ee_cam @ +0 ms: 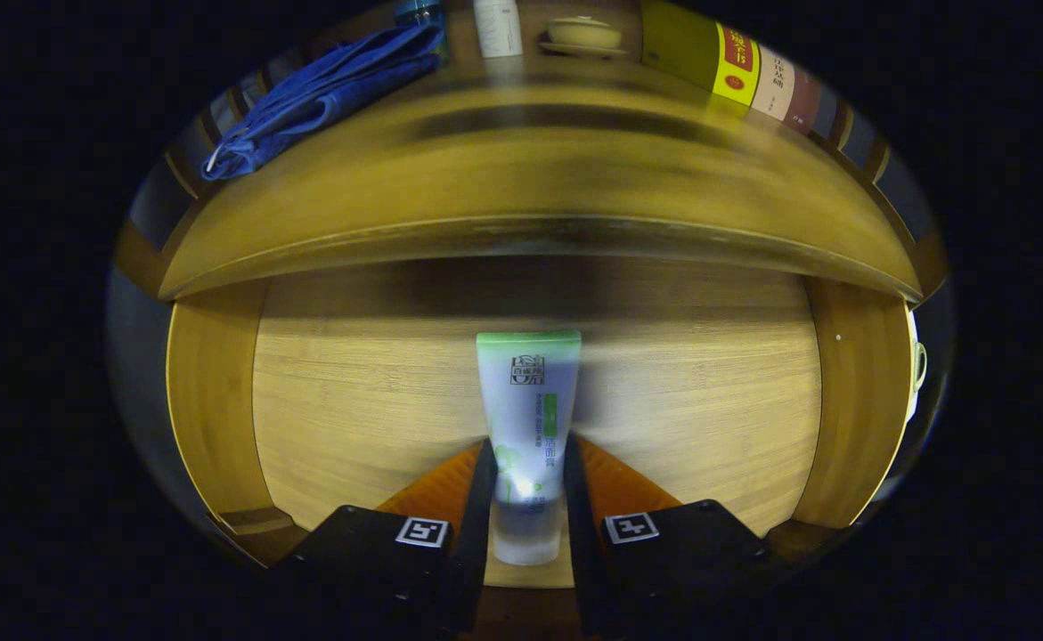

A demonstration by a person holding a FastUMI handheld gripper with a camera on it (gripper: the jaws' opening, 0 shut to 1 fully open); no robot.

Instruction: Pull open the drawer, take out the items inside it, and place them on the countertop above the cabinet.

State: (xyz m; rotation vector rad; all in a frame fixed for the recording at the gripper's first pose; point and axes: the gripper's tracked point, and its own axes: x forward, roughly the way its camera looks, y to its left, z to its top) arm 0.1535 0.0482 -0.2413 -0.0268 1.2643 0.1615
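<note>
Wooden drawer [352, 392] pulled open below desk [521, 178]. Tube [525, 418] lies on drawer floor mid-width, long axis running straight ahead, cap end between jaws, flat end pointing at desk's front edge. Gripper [527, 503] jaws narrowed onto tube's lower part, both seemingly pressing. Lift looks next; overhanging desk edge is obstacle. Blue cloth [325, 89], bowl [583, 36], books [735, 67] on desk beyond.

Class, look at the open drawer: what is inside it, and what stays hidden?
Inside the drawer lies one green-and-white tube, clamped between the gripper fingers. The drawer's back, under the countertop, is in shadow, so anything there cannot be seen.
</note>
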